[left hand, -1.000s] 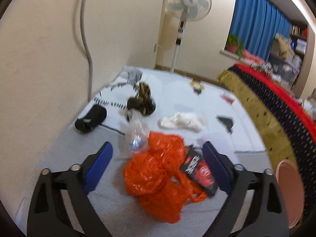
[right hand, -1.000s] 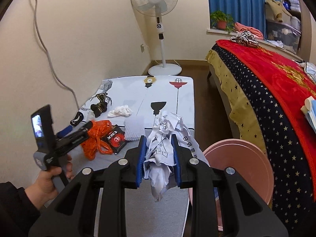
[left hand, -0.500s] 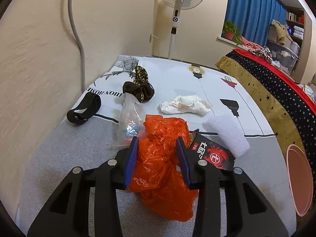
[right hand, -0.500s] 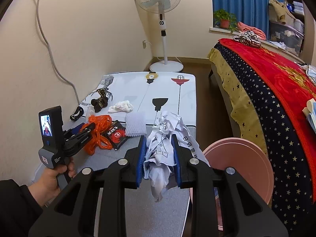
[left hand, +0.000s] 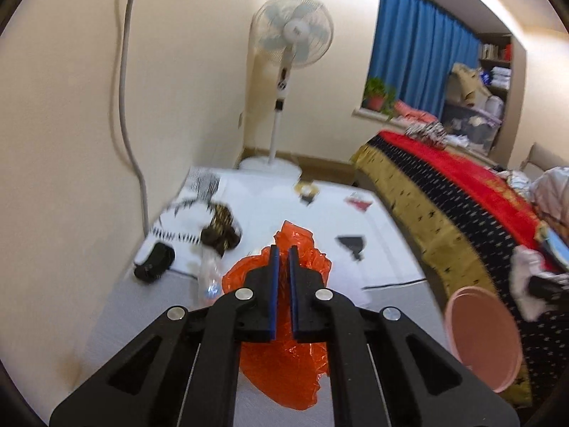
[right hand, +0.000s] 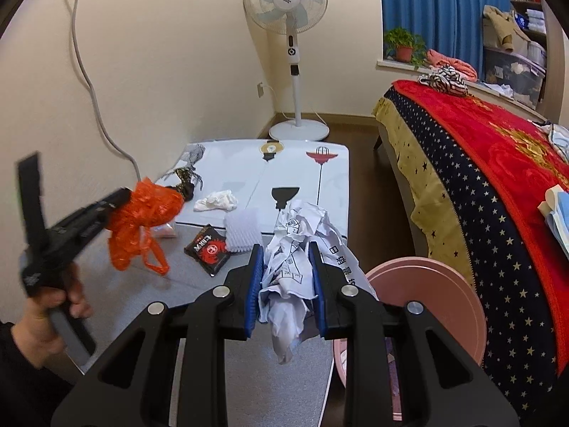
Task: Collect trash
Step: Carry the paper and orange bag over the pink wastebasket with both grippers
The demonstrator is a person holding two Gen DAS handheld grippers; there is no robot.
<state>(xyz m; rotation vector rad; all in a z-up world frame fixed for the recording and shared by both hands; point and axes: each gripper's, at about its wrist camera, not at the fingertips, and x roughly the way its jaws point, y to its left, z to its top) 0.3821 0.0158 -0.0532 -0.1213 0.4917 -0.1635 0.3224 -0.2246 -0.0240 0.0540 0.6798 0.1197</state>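
Left gripper (left hand: 281, 267) pinches the crinkly orange plastic bag (right hand: 145, 210), lifted above the table's left edge, so carry it slowly to the round pink bin (right hand: 430, 306), probably beside the right edge.

A lived-in bedroom in a home: a bed (right hand: 498, 178) under a red, star-patterned blanket stands beside a blue-curtained window (right hand: 444, 10) with a potted plant (right hand: 403, 44) on its sill. A pedestal fan (right hand: 286, 3) occupies the corner, and cluttered shelves (right hand: 522, 17) hold folded linen and storage boxes.
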